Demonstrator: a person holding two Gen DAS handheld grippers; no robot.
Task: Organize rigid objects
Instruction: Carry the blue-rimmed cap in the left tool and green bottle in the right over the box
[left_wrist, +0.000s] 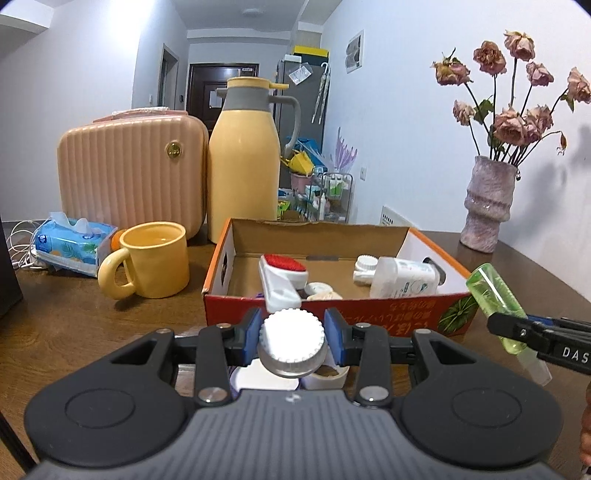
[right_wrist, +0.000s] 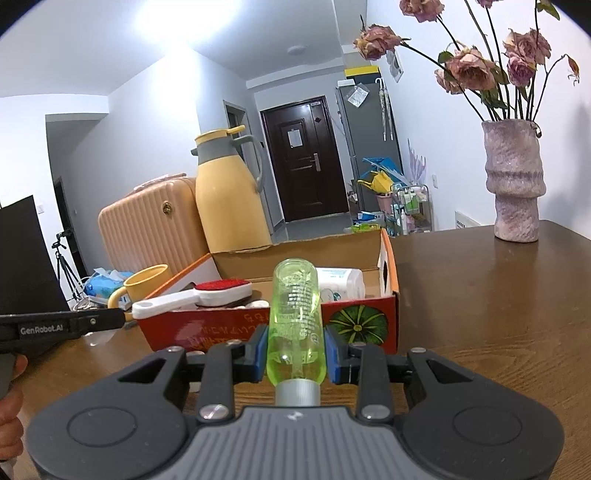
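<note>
My left gripper (left_wrist: 293, 341) is shut on a white ribbed-cap jar (left_wrist: 291, 345), held just in front of the orange cardboard box (left_wrist: 332, 314). My right gripper (right_wrist: 295, 350) is shut on a green transparent bottle (right_wrist: 295, 317), bottom pointing toward the box (right_wrist: 365, 325). The bottle also shows in the left wrist view (left_wrist: 495, 299) by the box's right front corner. The box holds a red-and-white lint brush (left_wrist: 282, 275), a white bottle (left_wrist: 404, 282) and small white jars (left_wrist: 319, 290).
A yellow mug (left_wrist: 153, 260), tissue pack (left_wrist: 72, 242), pink case (left_wrist: 131, 171) and yellow thermos (left_wrist: 243, 162) stand left of and behind the box. A pink vase (left_wrist: 485, 205) with dried roses stands at the right. White items (left_wrist: 325, 374) lie under my left gripper.
</note>
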